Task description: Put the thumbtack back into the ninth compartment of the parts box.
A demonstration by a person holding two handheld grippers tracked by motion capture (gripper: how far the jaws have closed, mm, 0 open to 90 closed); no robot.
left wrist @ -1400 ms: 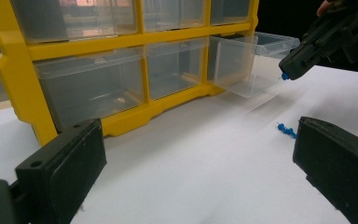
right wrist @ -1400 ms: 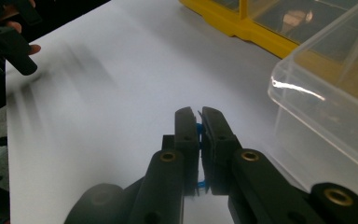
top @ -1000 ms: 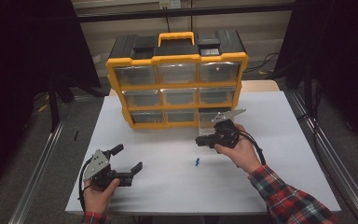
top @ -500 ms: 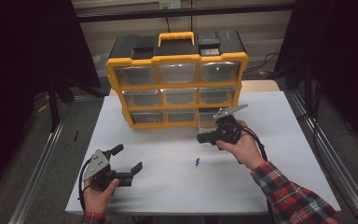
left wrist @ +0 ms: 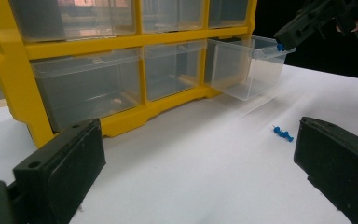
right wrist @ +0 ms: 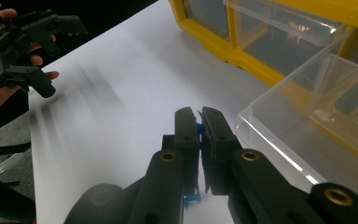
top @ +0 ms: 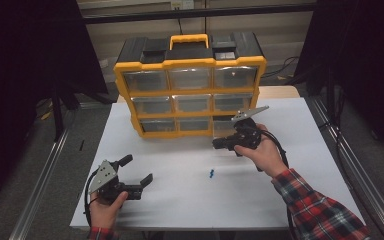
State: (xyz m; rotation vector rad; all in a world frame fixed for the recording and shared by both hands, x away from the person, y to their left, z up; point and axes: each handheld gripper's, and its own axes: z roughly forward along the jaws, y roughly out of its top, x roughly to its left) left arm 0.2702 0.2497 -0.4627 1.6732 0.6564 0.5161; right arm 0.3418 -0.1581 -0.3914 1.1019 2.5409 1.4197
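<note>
- Pushpin (right wrist: pixel 197 127), small and blue, is pinched between the nearly closed jaws of the right gripper (right wrist: pixel 199 122), a sliver of blue showing in the narrow gap near the tips.
- From the left gripper view, the blue head of that pin (left wrist: pixel 279 47) is seen at the tip of the right gripper (left wrist: pixel 286 41), held just above the front rim of the clear drawer (left wrist: pixel 247 65).
- That drawer is pulled out from the bottom right of the yellow organizer (top: pixel 190 67), and in the right gripper view its open top (right wrist: pixel 307 116) is seen just beside the jaws.
- A second blue pushpin (top: pixel 211 174) is left lying on the white table (top: pixel 300 200), between the two grippers and well apart from both.
- The left gripper (top: pixel 136 170) is held low at the near left of the table, jaws spread wide, with nothing between them.
- In its own view, the loose pin (left wrist: pixel 283 134) is seen just inside one wide jaw.
</note>
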